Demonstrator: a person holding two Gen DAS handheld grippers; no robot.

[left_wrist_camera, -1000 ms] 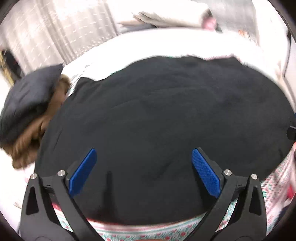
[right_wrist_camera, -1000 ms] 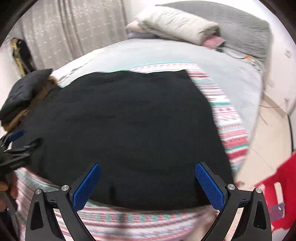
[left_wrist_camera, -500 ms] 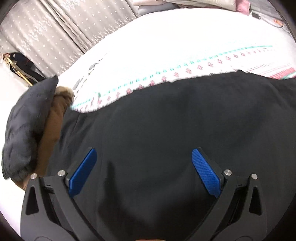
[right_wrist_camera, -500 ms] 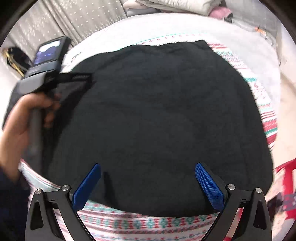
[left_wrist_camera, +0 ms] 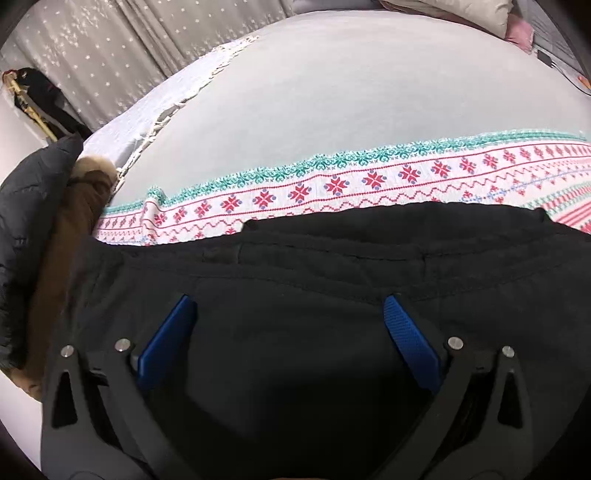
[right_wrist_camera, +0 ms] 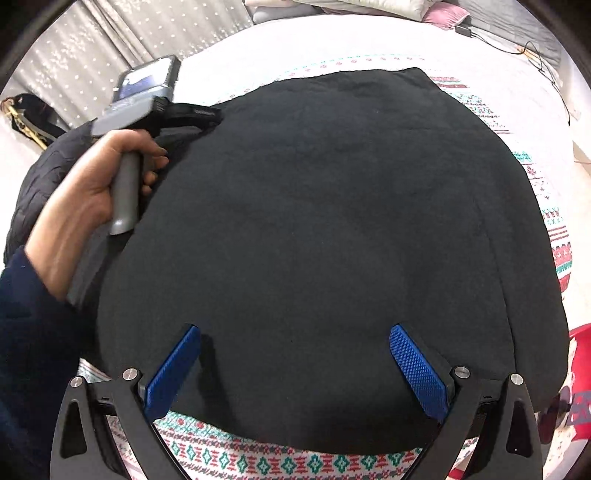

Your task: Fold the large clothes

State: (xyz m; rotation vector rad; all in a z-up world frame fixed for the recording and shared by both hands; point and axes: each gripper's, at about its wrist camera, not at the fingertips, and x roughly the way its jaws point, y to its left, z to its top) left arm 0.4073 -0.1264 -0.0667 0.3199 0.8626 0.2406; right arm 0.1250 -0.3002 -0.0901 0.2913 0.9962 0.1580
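Hovering over a bed, we are holding both grippers above a large black garment that is lying spread flat on a patterned blanket with red and teal motifs. Our left gripper is sitting low over the garment near its far edge, its blue-padded fingers standing wide apart with nothing between them; a stitched seam and a folded band of the black cloth are running across just ahead of the tips. Our right gripper is hanging over the near edge of the garment, its fingers likewise spread wide and gripping nothing. In the right wrist view a hand in a dark blue sleeve is grasping the grey handle of the left gripper at the garment's left side. A dark quilted jacket and a brown furry garment are lying heaped just beside the black cloth on the left. Pale curtains are hanging behind the bed, and pillows are resting at its far end.
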